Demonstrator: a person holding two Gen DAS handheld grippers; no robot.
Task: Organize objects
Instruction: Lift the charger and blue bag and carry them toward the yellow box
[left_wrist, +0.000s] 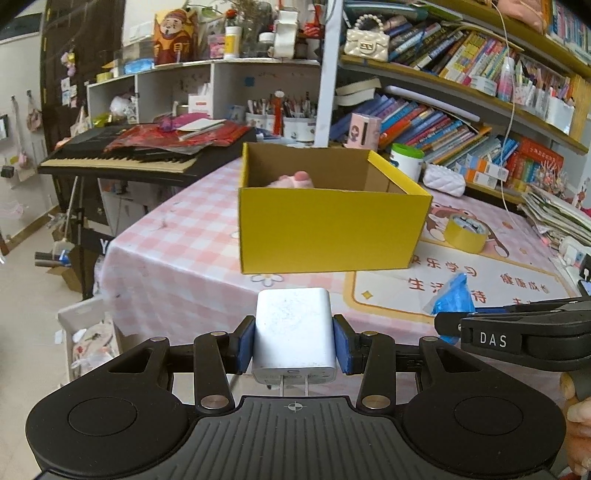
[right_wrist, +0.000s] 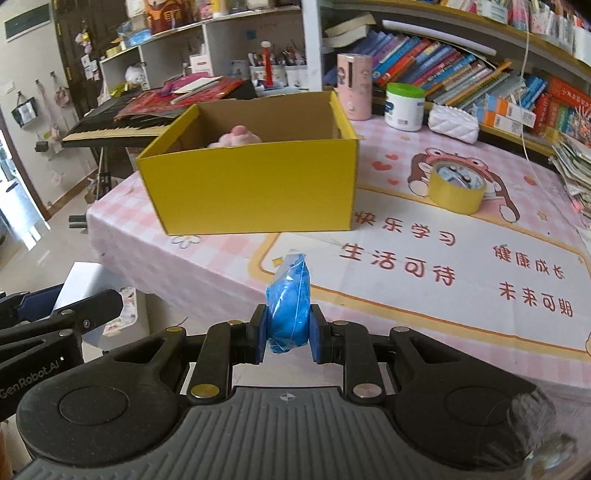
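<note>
Here the left gripper (left_wrist: 294, 341) is clamped on a white charger (left_wrist: 293, 332), prongs turned back toward the camera, so its flat sides meet the blue pads (left_wrist: 246, 341) squarely. The right gripper (right_wrist: 287, 334) pinches a blue plastic-wrapped bundle (right_wrist: 289, 302) at its lower end, the rest standing up free. Both loads hang short of the yellow box (left_wrist: 328, 229), which stands open on the checked tablecloth (left_wrist: 177, 251), probably as the collecting place; something pink (left_wrist: 295, 180) already lies inside. A yellow tape roll (right_wrist: 457, 192) sits beside the box, untouched.
</note>
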